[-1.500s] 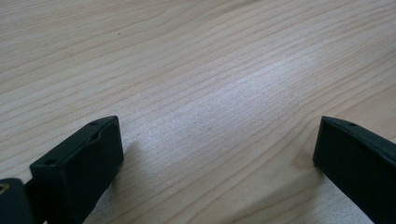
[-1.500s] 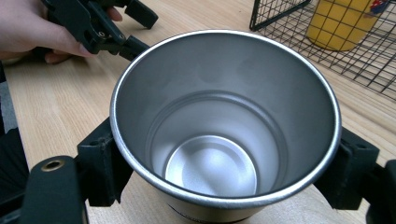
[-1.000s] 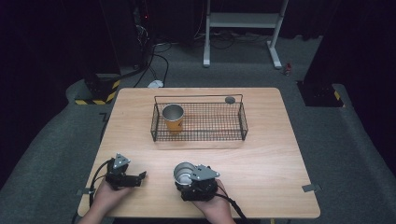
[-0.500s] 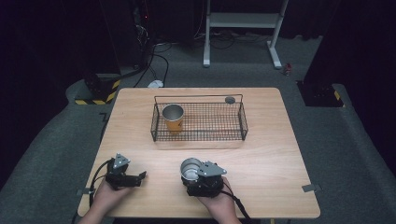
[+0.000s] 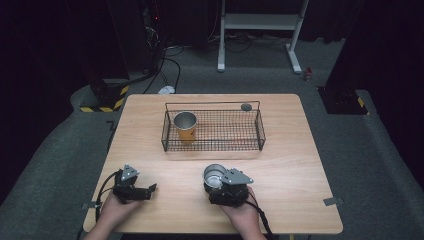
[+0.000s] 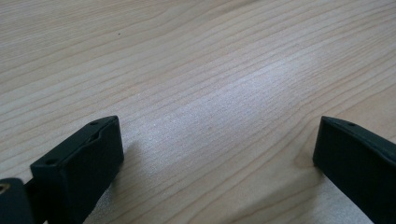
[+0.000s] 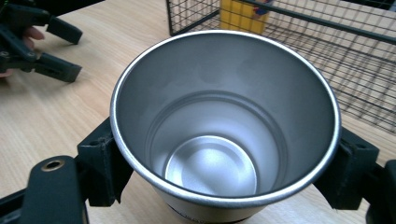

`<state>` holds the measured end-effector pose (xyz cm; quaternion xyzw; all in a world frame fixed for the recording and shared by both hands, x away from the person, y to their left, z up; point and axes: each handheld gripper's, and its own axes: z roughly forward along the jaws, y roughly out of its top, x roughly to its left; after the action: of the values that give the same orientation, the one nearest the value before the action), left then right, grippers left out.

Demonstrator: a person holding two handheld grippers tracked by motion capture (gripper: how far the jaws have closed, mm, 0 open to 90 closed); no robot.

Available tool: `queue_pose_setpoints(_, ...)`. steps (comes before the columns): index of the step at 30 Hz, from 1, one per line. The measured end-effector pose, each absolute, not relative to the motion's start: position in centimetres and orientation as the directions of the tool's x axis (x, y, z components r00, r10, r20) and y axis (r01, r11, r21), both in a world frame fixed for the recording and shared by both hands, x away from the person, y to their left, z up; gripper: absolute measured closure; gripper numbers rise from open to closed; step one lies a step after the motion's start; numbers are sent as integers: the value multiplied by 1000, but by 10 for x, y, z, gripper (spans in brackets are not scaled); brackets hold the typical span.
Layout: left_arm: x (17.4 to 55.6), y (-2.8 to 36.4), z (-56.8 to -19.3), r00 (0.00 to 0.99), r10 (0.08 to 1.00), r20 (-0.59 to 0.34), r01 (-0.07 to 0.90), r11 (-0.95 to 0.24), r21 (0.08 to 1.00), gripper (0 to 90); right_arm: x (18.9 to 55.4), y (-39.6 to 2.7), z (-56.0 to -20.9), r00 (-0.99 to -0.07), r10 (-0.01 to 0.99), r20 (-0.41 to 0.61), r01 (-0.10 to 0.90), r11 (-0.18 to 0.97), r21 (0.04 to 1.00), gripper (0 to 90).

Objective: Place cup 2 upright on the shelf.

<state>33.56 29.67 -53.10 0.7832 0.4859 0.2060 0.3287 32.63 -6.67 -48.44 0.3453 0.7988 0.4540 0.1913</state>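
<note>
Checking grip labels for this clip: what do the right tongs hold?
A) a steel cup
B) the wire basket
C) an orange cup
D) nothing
A: in the right gripper view the jaws of the right tongs press both sides of the steel cup, short of the wire basket.

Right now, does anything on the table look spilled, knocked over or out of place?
Nothing stands out. The steel cup sits upright and empty in the right gripper, and the yellow cup stands upright in the wire basket.
</note>
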Motion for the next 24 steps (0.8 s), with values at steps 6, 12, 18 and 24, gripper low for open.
queue_pose_setpoints(6, 336, 297, -531, 443, 897, 3, 626, -311, 715, 19, 330, -77, -483, -661, 751, 4, 383, 333, 861, 187)
queue_pose_setpoints(12, 336, 297, -531, 443, 896, 3, 625, -312, 715, 20, 334, -86, -482, -637, 771, 0, 390, 322, 863, 187)
queue_pose_setpoints(18, 336, 297, -531, 444, 896, 3, 625, -312, 715, 20, 336, -96, -483, -612, 791, 1, 399, 308, 864, 187)
queue_pose_setpoints(24, 336, 297, -531, 444, 896, 3, 625, -312, 716, 20, 340, -109, -481, -580, 815, 1, 404, 287, 868, 187)
